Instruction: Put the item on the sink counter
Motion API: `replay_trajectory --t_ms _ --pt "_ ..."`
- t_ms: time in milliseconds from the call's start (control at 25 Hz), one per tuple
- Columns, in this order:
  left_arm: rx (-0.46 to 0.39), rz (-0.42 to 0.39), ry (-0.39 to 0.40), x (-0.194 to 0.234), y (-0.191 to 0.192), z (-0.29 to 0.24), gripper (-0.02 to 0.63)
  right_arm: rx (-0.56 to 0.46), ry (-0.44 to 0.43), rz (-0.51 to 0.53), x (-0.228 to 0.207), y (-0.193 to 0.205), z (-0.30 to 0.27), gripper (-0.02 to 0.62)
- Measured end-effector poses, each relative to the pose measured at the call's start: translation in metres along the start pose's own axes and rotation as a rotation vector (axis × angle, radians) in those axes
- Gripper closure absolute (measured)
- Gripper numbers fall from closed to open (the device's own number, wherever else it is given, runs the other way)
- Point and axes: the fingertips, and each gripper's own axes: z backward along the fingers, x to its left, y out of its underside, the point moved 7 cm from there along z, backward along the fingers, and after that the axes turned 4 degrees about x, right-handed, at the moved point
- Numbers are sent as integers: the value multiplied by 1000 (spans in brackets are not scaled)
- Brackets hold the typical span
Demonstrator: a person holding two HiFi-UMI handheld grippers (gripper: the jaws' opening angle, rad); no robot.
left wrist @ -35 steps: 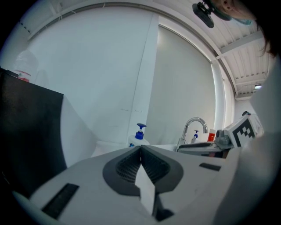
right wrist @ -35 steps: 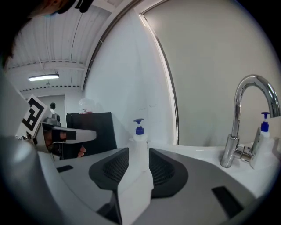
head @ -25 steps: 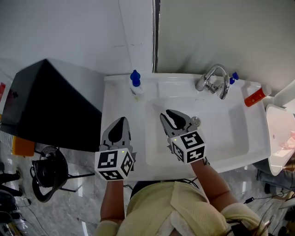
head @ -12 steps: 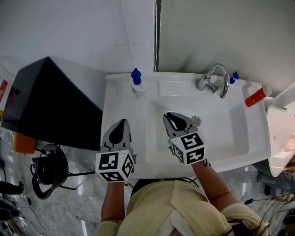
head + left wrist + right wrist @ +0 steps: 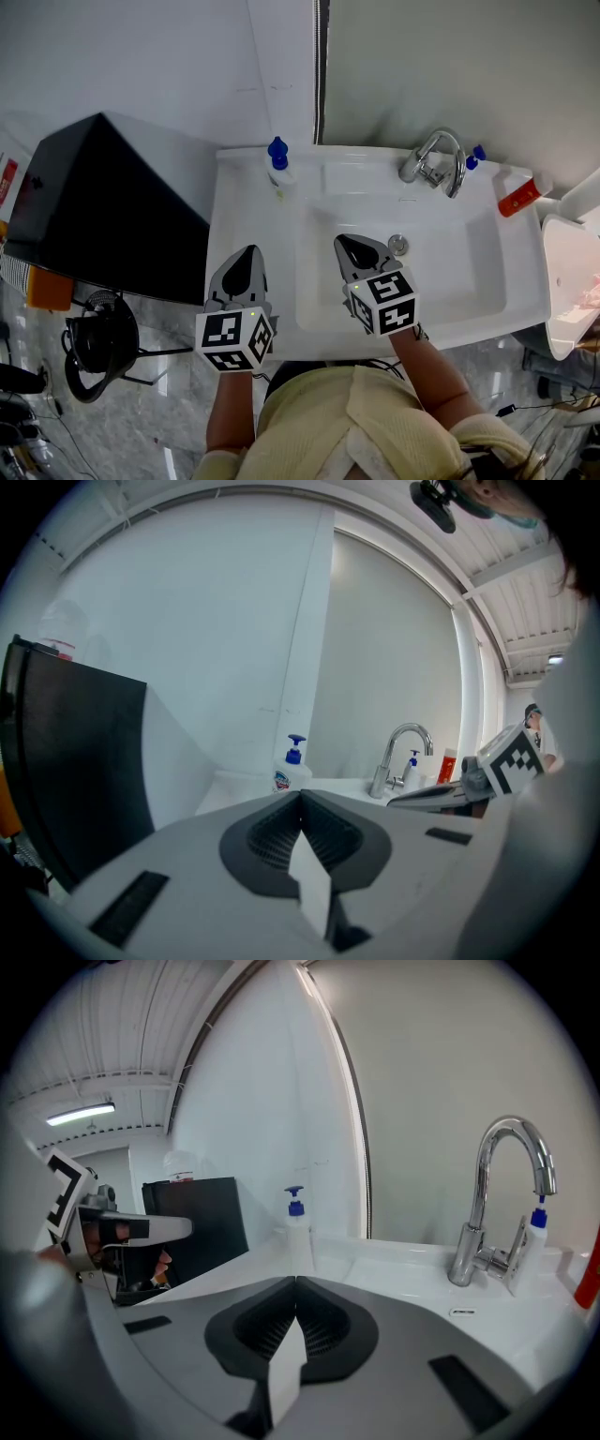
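The white sink counter [image 5: 246, 211] carries a soap bottle with a blue pump [image 5: 277, 170] at its back left corner, also visible in the left gripper view [image 5: 292, 769] and the right gripper view [image 5: 297, 1232]. My left gripper [image 5: 246, 252] hovers over the counter's left strip, shut and empty [image 5: 300, 795]. My right gripper [image 5: 350, 241] hangs over the basin [image 5: 459, 281] near the drain [image 5: 398, 246]. Its jaws have just been closing and now meet with nothing between them [image 5: 296, 1281].
A chrome faucet [image 5: 437, 157] stands at the back, with a small blue-capped bottle [image 5: 477, 156] and a red-and-white tube [image 5: 520, 195] to its right. A black cabinet [image 5: 94, 206] adjoins the counter's left side. A white bin [image 5: 570, 295] sits at the right.
The right gripper's jaws have closed from clearly parted to touching, with nothing taken hold of. Both hands have stayed nearly where they were.
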Motion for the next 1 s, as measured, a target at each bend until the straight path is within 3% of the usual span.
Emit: replay_trajectory --t_ms 1000 --pt "14 16 -21 7 7 6 569 29 -10 20 4 0 0 571"
